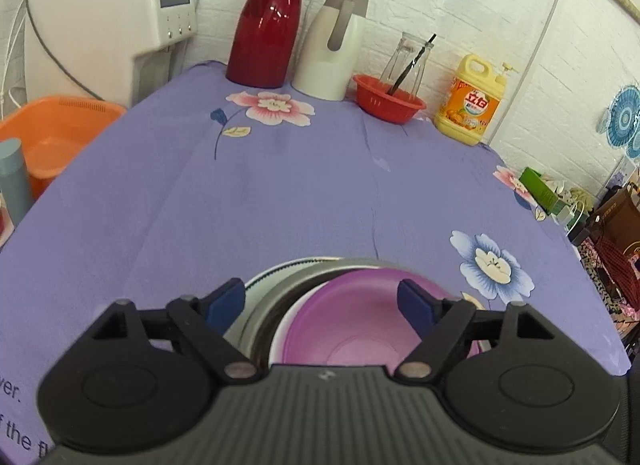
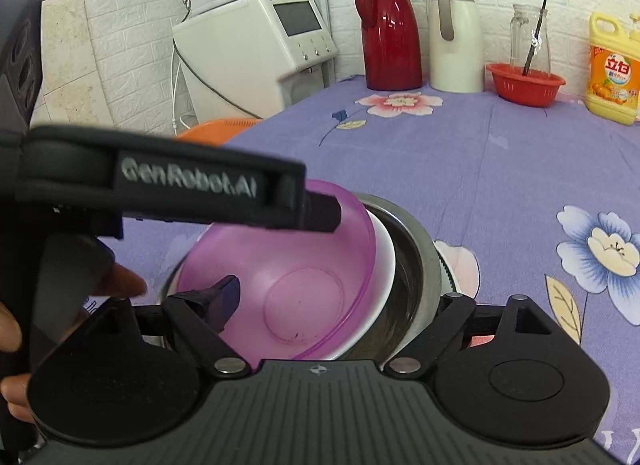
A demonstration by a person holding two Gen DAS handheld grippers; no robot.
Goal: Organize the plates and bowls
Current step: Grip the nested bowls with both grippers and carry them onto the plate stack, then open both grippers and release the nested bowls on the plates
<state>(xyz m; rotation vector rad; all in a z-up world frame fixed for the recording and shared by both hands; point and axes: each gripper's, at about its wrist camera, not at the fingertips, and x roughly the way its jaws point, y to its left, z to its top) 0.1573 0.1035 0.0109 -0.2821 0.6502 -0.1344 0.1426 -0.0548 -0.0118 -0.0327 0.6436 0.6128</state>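
Both hand-held grippers, left (image 1: 322, 301) and right (image 2: 340, 301), gape wide over the nested purple bowl (image 2: 288, 277); I'd pinch its rim squarely, then lift straight.

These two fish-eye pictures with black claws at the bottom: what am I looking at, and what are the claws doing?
There is no robot here: a person holds a two-finger gripper in each hand, and each picture comes from a camera on one gripper, looking along its fingers. In the left-hand view, the left gripper is open over a stack of dishes on a purple flowered tablecloth: a purple bowl nested in a white bowl, inside a metal bowl. The right gripper is also open around the stack, and its view shows the left gripper from the side. Neither is gripping anything. At the back stand a red flask, a white jug, a red basket and a yellow detergent bottle.
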